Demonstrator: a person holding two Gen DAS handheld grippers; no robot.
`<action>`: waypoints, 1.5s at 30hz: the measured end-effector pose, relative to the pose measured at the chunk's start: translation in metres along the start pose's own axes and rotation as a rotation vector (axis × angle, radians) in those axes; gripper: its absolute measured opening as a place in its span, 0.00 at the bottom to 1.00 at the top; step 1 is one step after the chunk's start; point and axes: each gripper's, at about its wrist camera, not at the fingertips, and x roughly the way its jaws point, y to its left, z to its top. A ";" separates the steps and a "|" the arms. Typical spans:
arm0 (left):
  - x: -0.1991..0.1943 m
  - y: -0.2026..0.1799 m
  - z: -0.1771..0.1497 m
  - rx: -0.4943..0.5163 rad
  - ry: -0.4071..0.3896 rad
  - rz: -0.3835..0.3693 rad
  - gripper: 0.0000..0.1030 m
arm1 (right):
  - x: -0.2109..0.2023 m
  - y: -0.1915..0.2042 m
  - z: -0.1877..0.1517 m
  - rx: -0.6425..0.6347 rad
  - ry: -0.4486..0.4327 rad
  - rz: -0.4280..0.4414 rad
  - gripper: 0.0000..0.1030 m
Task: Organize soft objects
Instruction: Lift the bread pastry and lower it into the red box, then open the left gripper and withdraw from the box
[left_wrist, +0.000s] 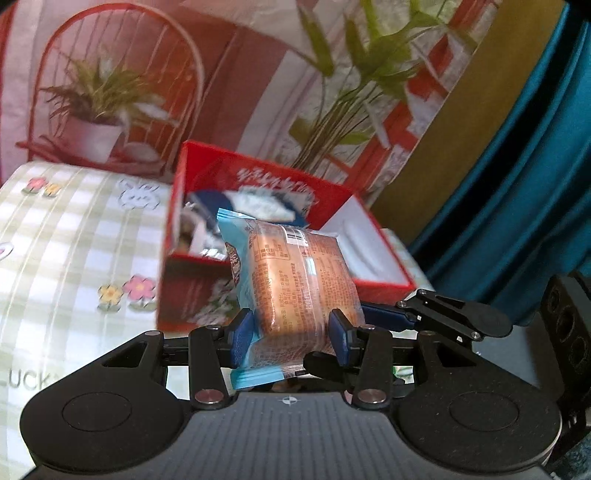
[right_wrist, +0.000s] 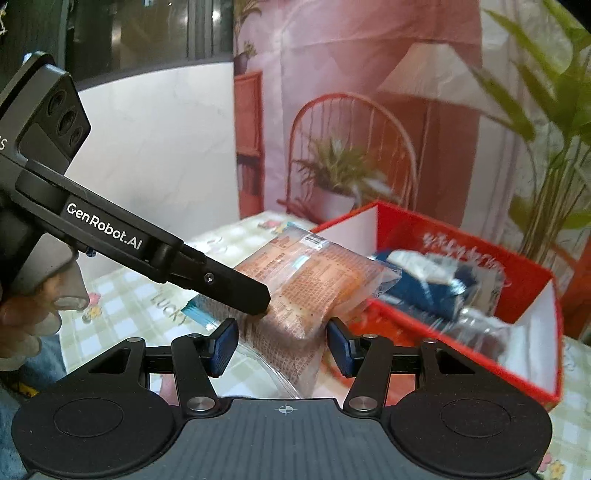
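Observation:
My left gripper (left_wrist: 291, 336) is shut on a wrapped bread packet (left_wrist: 295, 280), orange with blue ends, held above the table in front of the red box (left_wrist: 373, 280). In the right wrist view the same packet (right_wrist: 314, 280) lies between my right gripper's (right_wrist: 282, 343) blue pads (right_wrist: 223, 343), which stand apart beside it without pressing it. The left gripper's black finger (right_wrist: 236, 288) reaches in from the left onto the packet. The red box (right_wrist: 532, 376) holds blue and white wrapped soft items (right_wrist: 436, 280).
The table has a green checked cloth with flowers (left_wrist: 74, 236). A printed backdrop with plants and a red chair (left_wrist: 122, 92) stands behind. A teal curtain (left_wrist: 535, 184) hangs at the right. The right gripper's fingers (left_wrist: 436, 314) show beside the packet.

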 end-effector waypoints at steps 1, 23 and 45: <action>0.004 -0.004 0.006 0.008 -0.001 -0.007 0.45 | -0.003 -0.003 0.002 -0.001 -0.006 -0.007 0.48; 0.177 -0.035 0.112 0.036 0.111 -0.138 0.45 | 0.015 -0.161 0.049 0.057 0.067 -0.264 0.48; 0.215 -0.025 0.110 0.086 0.153 -0.053 0.45 | 0.080 -0.201 0.036 0.039 0.277 -0.360 0.41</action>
